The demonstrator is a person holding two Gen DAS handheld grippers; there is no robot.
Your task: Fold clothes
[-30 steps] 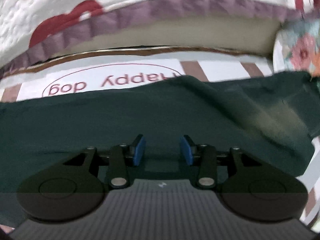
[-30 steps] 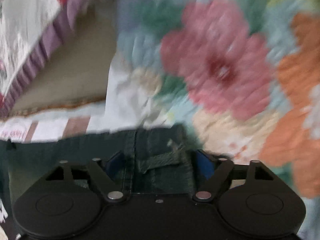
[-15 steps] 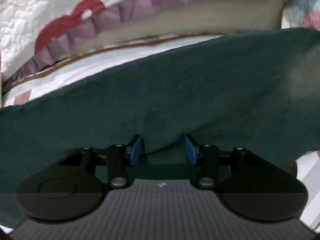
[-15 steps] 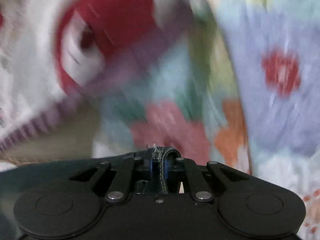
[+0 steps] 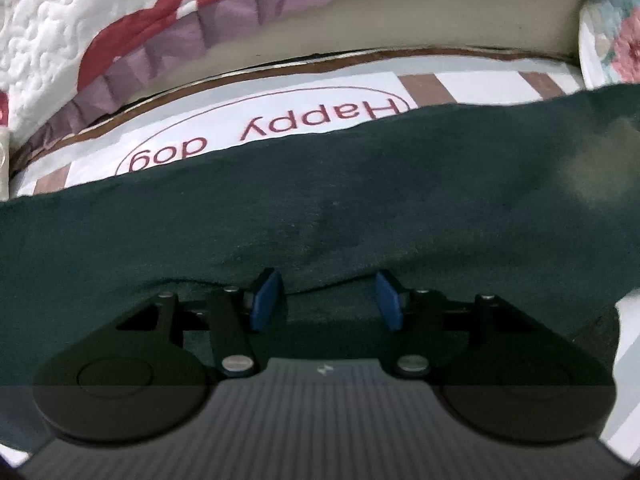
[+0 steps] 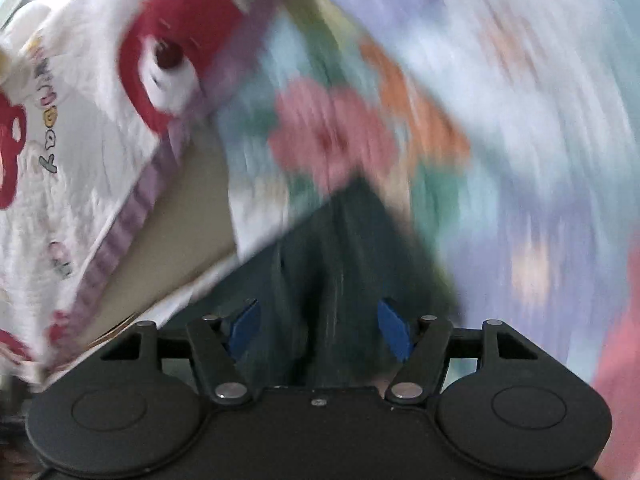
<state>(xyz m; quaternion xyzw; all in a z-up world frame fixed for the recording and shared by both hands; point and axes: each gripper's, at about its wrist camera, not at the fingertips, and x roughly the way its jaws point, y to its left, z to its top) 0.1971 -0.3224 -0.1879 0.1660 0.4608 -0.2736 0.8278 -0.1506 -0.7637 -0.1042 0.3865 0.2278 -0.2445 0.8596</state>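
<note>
Half a second ago the right gripper (image 6: 320, 330) pinched a seam of the dark green garment (image 5: 320, 208); now its jaws are spread wide and the cloth lies loose between them, blurred. The left gripper (image 5: 326, 300) is likewise released, jaws apart, hovering over the garment's folded edge. That garment lies flat across the "Happy dog" sheet (image 5: 280, 120), below the quilt (image 5: 60, 40).
</note>
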